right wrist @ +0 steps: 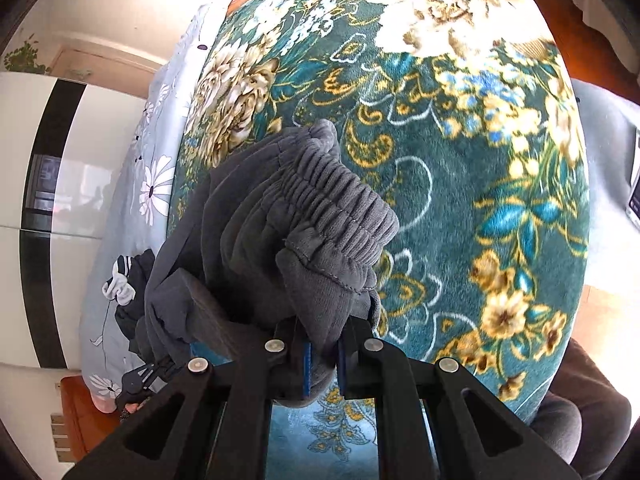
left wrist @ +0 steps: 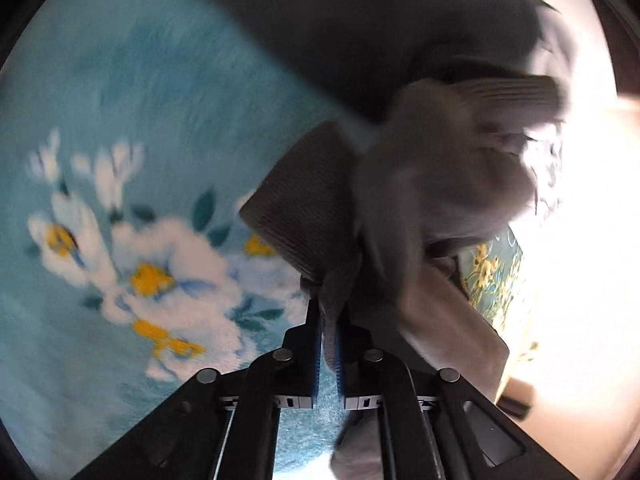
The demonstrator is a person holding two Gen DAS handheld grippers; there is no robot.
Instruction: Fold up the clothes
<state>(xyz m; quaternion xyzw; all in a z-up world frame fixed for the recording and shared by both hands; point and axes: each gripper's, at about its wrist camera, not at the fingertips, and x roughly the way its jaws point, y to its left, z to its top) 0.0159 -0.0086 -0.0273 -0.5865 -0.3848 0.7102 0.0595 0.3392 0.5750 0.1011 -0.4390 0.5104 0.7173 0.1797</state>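
Left wrist view: the pants (left wrist: 432, 184) are grey, soft and bunched, blurred in places. A ribbed cuff (left wrist: 304, 208) hangs out to the left of the bunch, and a second ribbed band (left wrist: 508, 96) shows near the top right. The left gripper (left wrist: 328, 336) points forward and down over a light blue blanket (left wrist: 132, 120) printed with white and yellow flowers. Its blue-padded jaws are pressed together on a fold of the grey cloth, which rises out of the tips and spreads up and to the right. More cloth hangs below the jaws, between the black linkage bars. The blanket's right edge sits just under the bunch; past it the light washes everything out.

Right wrist view: the pants (right wrist: 256, 240) show a gathered elastic waistband (right wrist: 336, 196) with stitched seams, dark grey and thick. The right gripper (right wrist: 322, 350) points forward over a dark teal bedspread (right wrist: 480, 152) with gold and white flowers. Its jaws are clamped on the waistband's edge, so the cloth mounds up just above the tips and drapes to the left. The left gripper (right wrist: 136, 380) shows at the lower left, under the hanging cloth; its jaws are too small to read here. A pale floral sheet (right wrist: 132, 208) runs along the bedspread's left edge, with a dark garment (right wrist: 132, 280) lying on it.
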